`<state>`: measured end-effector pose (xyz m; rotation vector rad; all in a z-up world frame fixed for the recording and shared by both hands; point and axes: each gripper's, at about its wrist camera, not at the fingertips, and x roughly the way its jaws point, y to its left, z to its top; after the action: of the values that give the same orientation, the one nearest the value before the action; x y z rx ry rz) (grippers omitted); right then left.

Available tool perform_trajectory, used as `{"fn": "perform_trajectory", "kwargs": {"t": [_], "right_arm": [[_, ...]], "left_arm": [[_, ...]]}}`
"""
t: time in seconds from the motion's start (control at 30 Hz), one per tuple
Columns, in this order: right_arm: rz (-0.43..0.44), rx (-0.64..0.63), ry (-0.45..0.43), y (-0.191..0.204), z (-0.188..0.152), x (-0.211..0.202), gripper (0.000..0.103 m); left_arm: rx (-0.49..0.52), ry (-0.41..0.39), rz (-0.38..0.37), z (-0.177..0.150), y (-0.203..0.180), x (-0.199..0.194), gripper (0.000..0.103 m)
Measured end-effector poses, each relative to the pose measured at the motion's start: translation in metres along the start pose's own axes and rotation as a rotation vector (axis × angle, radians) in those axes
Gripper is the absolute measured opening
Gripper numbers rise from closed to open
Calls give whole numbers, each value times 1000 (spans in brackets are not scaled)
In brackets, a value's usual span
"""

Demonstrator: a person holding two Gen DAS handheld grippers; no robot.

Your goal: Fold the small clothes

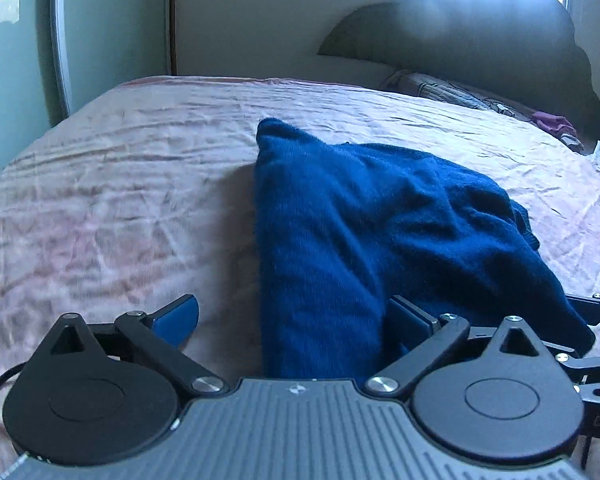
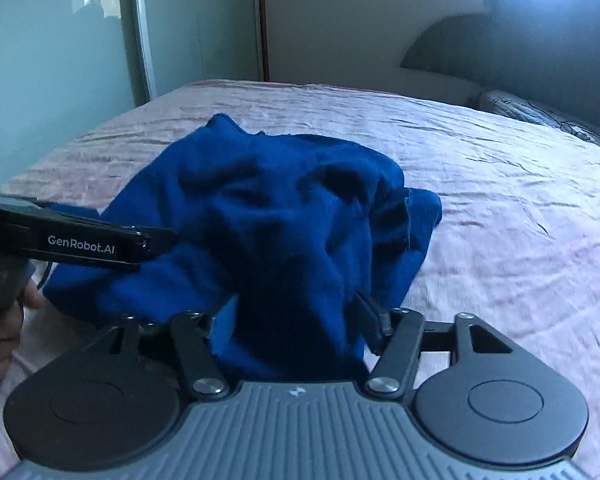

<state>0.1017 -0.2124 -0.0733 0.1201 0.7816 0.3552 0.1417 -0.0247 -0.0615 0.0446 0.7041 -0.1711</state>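
Both grippers stand open over the near edge of the cloth [image 1: 340, 220]: the left gripper [image 1: 296, 320] has blue fabric between its spread jaws, unpinched, and the right gripper [image 2: 296, 320] likewise, probably to let the fold settle. The cloth lies bunched on the bed [image 1: 120, 180], mid-fold.

Each tool has a gray ribbed body with a small logo, two round black discs, black link arms with shiny silver screws, and blue pads on its fingers. The left tool [image 1: 294, 316] trails a black cable. Its side reads "GenRobot.AI" in white. The right tool [image 2: 296, 320] looks the same.
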Motion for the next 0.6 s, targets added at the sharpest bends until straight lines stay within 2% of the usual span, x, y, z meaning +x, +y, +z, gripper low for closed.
{"fn": "perform_trajectory", "kwargs": {"t": [0.07, 0.6], "right_arm": [[0, 15, -2, 1, -1, -3, 69], [-14, 32, -3, 7, -21, -21, 71]], "left_arm": [[5, 0, 8, -4, 0, -4, 103], [-26, 8, 6, -27, 3, -33, 103]]}}
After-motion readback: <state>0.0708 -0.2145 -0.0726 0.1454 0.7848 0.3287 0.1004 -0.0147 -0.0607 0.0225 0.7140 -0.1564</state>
